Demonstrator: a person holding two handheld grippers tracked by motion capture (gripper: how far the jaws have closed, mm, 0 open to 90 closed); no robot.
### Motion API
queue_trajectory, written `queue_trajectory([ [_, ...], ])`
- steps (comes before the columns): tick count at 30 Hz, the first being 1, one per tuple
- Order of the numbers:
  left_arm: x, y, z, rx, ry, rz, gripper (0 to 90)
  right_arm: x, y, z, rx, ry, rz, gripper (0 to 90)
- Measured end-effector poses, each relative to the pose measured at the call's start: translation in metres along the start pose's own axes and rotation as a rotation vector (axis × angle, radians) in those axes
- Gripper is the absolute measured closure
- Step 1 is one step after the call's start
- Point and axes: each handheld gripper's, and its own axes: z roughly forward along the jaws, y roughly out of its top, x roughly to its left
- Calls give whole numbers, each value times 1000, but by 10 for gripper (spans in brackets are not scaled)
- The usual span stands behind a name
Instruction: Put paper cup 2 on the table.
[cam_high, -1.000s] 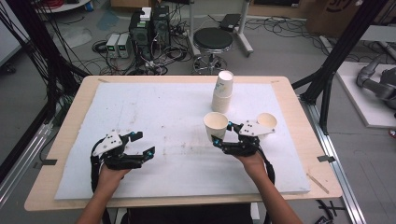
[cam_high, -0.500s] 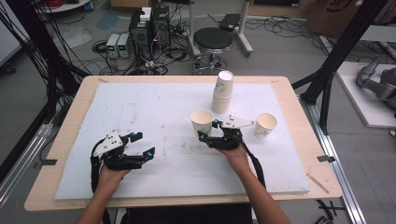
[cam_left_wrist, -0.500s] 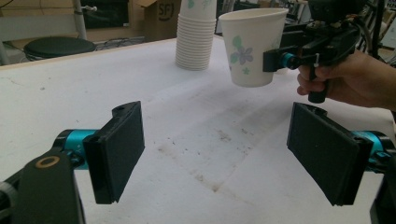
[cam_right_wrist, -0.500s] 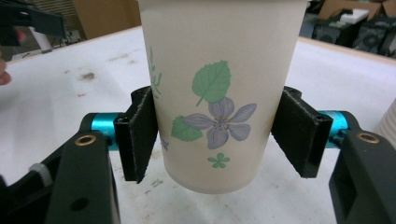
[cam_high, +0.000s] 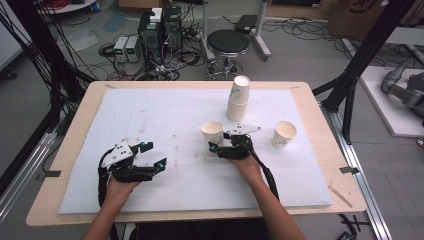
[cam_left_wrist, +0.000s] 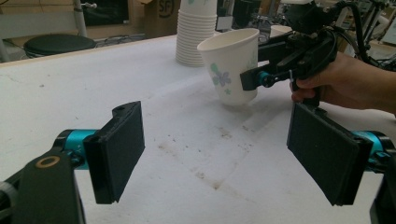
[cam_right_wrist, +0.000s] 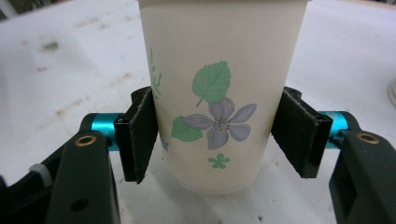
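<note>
right tool (cam_high: 216, 146) clamped on flowered paper cup (cam_high: 212, 133), cup upright, mouth up, long axis vertical, base just above or on white mat (cam_high: 150, 120) mid-desk, near cup stack (cam_high: 238, 98); left tool (cam_high: 152, 156) wide, nothing between pads; 1 loose cup (cam_high: 284, 134) at right

Grey floor (cam_high: 310, 55), black stool (cam_high: 228, 42), tangled cables (cam_high: 107, 50) behind wooden table (cam_high: 330, 165).

The scene is evenly and softly lit from overhead, and only faint shadows are cast. The white foam table cover (cam_high: 165, 120) is rendered bright, and its far background is slightly blurred in the gripper views.
</note>
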Motion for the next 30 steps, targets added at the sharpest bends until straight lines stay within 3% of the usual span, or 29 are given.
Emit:
queue_trajectory([
  [2, 0, 0, 0, 0, 0, -1, 190, 3, 2, 3, 37, -13, -20, 354],
  [14, 2, 0, -3, 1, 5, -8, 190, 7, 1, -3, 108, -42, -77, 359],
  [23, 2, -1, -3, 2, 5, -11, 191, 7, -2, -6, 126, -44, -102, 359],
  [30, 2, -1, -2, 6, 3, -13, 191, 5, -6, -8, 129, -34, -96, 340],
])
